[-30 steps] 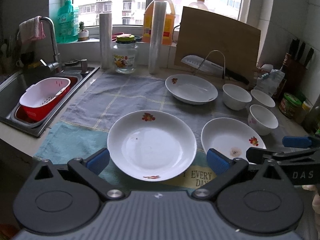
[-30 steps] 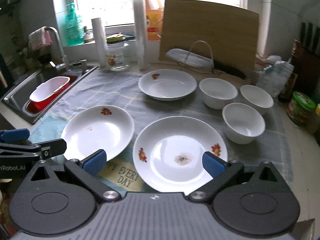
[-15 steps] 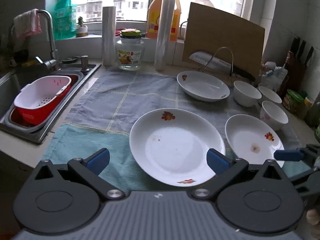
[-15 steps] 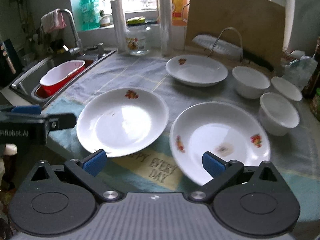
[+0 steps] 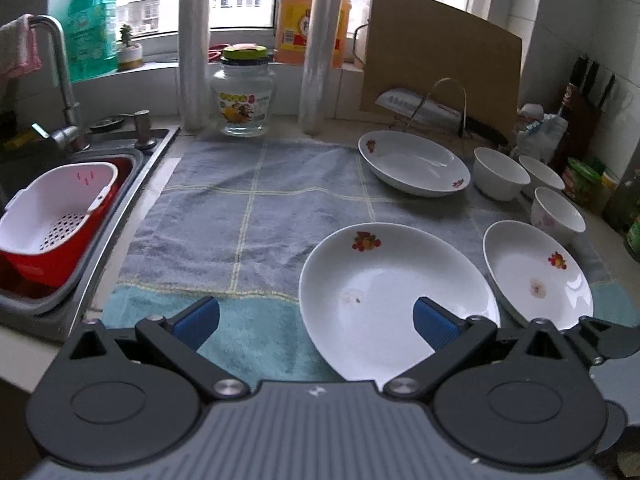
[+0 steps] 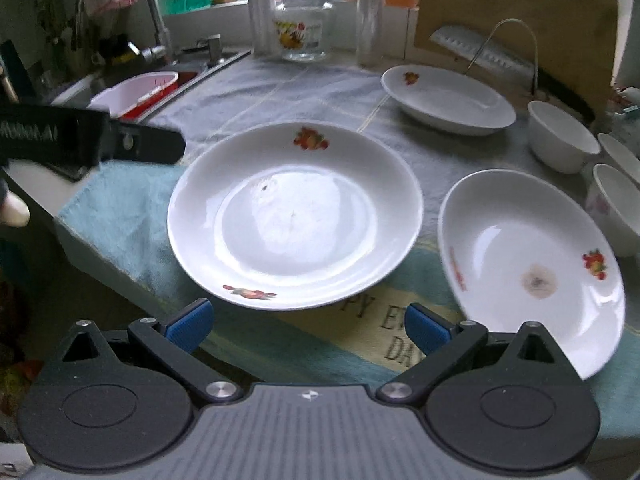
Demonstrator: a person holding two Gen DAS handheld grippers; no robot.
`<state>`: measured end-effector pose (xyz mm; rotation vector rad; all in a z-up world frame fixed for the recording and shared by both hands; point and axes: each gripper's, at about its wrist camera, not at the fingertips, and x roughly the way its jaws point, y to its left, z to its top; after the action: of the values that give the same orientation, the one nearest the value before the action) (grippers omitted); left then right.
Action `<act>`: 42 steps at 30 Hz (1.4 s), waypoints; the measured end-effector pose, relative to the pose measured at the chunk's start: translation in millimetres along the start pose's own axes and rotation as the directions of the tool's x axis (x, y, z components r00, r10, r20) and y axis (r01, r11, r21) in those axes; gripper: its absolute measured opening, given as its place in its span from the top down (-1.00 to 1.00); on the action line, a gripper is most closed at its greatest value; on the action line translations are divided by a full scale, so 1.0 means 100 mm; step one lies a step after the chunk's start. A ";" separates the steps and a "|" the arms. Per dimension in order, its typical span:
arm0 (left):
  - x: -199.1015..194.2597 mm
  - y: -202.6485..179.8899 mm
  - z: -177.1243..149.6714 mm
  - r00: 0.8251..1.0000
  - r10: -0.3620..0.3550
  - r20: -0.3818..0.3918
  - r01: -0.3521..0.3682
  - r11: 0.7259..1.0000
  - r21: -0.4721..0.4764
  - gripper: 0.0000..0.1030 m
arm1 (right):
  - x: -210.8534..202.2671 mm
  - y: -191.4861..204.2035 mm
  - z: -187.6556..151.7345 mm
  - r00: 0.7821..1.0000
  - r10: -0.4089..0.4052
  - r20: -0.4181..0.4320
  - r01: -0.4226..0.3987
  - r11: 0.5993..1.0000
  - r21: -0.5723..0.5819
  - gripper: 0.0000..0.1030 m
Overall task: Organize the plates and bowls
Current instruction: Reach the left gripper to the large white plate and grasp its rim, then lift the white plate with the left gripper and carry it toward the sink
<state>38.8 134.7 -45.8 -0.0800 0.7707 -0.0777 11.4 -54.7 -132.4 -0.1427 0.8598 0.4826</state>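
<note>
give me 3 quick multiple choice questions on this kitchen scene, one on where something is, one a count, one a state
1. Where is the colander?
A. in the sink
B. on the towel
C. on the windowsill

2. How many small bowls stand right of the plates?
A. one
B. three
C. five

3. What is the left hand-held gripper doing?
A. clamping a plate
B. open, holding nothing
C. shut on a bowl

Answers: 1 A, the colander sits in the sink. 2 B, three small bowls are clustered there. 3 B, the left hand-held gripper has spread pads.
</note>
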 end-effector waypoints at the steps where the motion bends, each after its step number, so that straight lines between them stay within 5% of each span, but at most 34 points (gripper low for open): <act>1: 0.03 0.02 0.02 1.000 -0.005 -0.004 0.005 1.000 0.009 -0.99 | 0.04 0.02 -0.01 1.000 -0.004 -0.001 0.004 1.000 -0.006 -1.00; 14: 0.57 -0.01 0.27 0.984 -0.156 -0.083 0.167 0.975 0.148 -0.99 | 0.22 0.05 0.00 0.999 -0.042 0.012 0.043 0.999 -0.025 -1.00; 25: 1.21 -0.21 0.47 0.946 -0.235 -0.222 0.290 0.922 0.258 -0.99 | 0.24 0.06 0.03 0.999 -0.042 0.022 0.042 0.999 -0.020 -1.00; 32: 1.43 -0.24 0.49 0.911 -0.256 -0.324 0.356 0.883 0.304 -0.99 | 0.23 0.06 -0.01 0.998 -0.044 0.047 0.045 0.999 -0.022 -1.00; 38: 1.45 -0.19 0.51 0.902 -0.281 -0.328 0.387 0.863 0.325 -0.99 | 0.21 0.05 -0.08 0.995 -0.034 0.093 0.037 0.999 -0.035 -1.00; 42: 1.50 -0.22 0.54 0.905 -0.228 -0.359 0.363 0.853 0.374 -0.99 | 0.21 0.06 -0.09 0.995 -0.032 0.097 0.036 0.999 -0.038 -1.00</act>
<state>182.4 100.5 -108.7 0.2458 1.0284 -0.5722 14.7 -45.0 -153.8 -0.1693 0.7522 0.4708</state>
